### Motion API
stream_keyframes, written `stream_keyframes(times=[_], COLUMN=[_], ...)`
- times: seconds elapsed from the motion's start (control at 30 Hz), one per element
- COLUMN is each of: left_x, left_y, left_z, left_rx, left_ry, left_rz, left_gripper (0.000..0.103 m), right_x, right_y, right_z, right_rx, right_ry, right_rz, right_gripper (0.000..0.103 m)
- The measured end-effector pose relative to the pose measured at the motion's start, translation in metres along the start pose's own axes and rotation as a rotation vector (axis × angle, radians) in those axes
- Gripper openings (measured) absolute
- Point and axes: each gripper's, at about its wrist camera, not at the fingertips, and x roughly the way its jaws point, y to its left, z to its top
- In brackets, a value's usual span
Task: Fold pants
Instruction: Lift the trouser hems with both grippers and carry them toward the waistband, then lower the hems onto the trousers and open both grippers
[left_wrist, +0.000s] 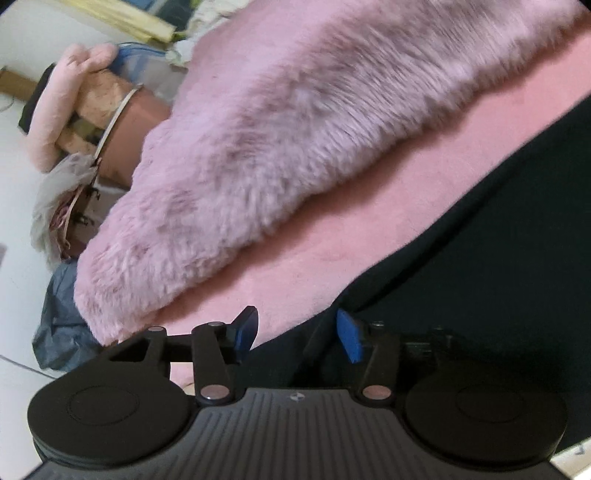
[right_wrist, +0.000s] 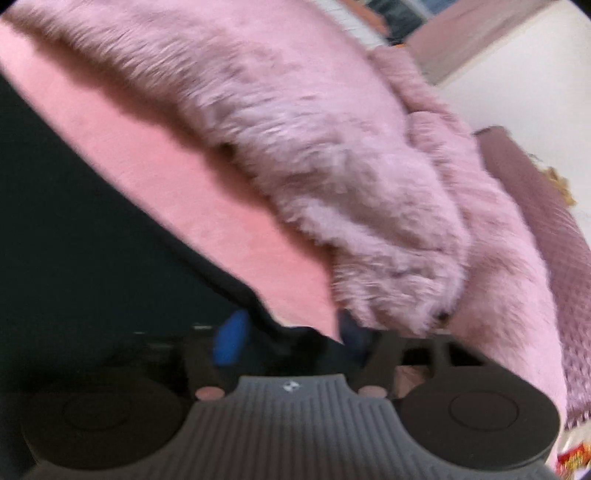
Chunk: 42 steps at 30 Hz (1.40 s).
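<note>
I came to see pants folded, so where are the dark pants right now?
The dark pants lie on the pink sheet, just below the fluffy pink blanket; their edge sits between both open grippers' fingers, low in each wrist view.

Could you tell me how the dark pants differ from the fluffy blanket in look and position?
The pants are near-black and smooth; the blanket is pale pink-lilac with long shaggy pile. The pants lie flat and thin, nearest the left gripper and right gripper, whereas the blanket is bunched thick farther away. A strip of pink sheet separates them. Both rest on that sheet, and neither is gripped.
</note>
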Motion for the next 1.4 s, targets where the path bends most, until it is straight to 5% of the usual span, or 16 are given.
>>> stream_keyframes(times=[0.1, 0.23, 0.4, 0.57, 0.7, 0.9, 0.97, 1.03, 1.07, 1.2, 1.4], left_x=[-0.028, -0.064, -0.077, -0.058, -0.047, -0.032, -0.032, -0.033, -0.033, -0.039, -0.063], left_y=[0.014, 0.035, 0.039, 0.030, 0.025, 0.021, 0.019, 0.017, 0.016, 0.017, 0.012], left_z=[-0.007, -0.031, -0.076, -0.107, -0.122, -0.125, -0.123, -0.118, -0.117, -0.112, -0.128], left_rx=[-0.084, -0.345, -0.737, -1.044, -1.176, -1.299, -1.323, -1.334, -1.337, -1.291, -1.207], left_ry=[-0.043, -0.075, -0.020, 0.049, 0.058, 0.037, 0.029, 0.058, 0.078, 0.103, 0.150], left_rz=[-0.038, -0.233, -0.499, -0.662, -0.678, -0.677, -0.657, -0.586, -0.558, -0.526, -0.538], left_gripper=[0.058, 0.058, 0.058, 0.058, 0.058, 0.058, 0.052, 0.014, 0.010, 0.005, 0.005], right_x=[-0.018, -0.061, -0.102, -0.112, -0.102, -0.090, -0.088, -0.086, -0.084, -0.084, -0.109], right_y=[-0.013, -0.029, -0.047, -0.043, -0.041, -0.034, -0.033, -0.030, -0.029, -0.026, -0.031], right_z=[-0.005, -0.025, -0.088, -0.150, -0.179, -0.200, -0.200, -0.199, -0.199, -0.196, -0.208], right_rx=[0.087, 0.284, 0.761, 1.120, 1.328, 1.476, 1.500, 1.536, 1.559, 1.569, 1.510], right_ry=[-0.022, -0.053, -0.028, 0.004, 0.028, 0.022, 0.003, -0.013, -0.017, -0.017, 0.013], right_rz=[-0.007, 0.012, 0.108, 0.147, 0.178, 0.185, 0.183, 0.191, 0.213, 0.191, 0.149], right_gripper=[0.059, 0.059, 0.060, 0.060, 0.059, 0.054, 0.047, 0.028, 0.016, 0.002, 0.000])
